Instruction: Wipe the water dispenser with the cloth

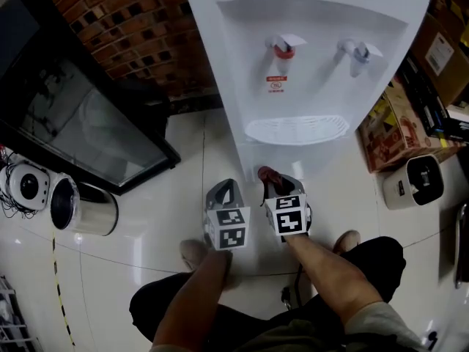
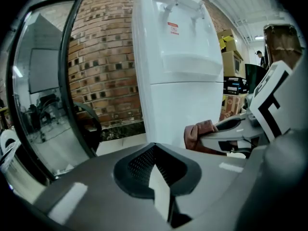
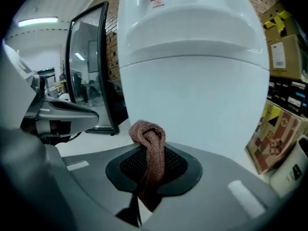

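Both jaws are closed: our right gripper (image 3: 144, 170) pinches the cloth (image 3: 150, 139), left gripper (image 2: 161, 189) empty; rubbing the twelve-o'clock water dispenser (image 3: 197, 100) could drag it free.

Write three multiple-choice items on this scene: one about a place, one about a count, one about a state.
1. In the head view, where do the cardboard boxes stand relative to the water dispenser?
A. on top of it
B. to its left
C. to its right

2. How many taps does the dispenser have?
A. two
B. one
C. four

3. What state is the right gripper in?
A. open and empty
B. shut on the cloth
C. shut on a cup

Answers:
1 C: the boxes sit on the floor past the dispenser's right side.
2 A: one red-collared tap and one plain tap stand above the drip tray.
3 B: the reddish-brown cloth is pinched between the jaws and bunches out past them.
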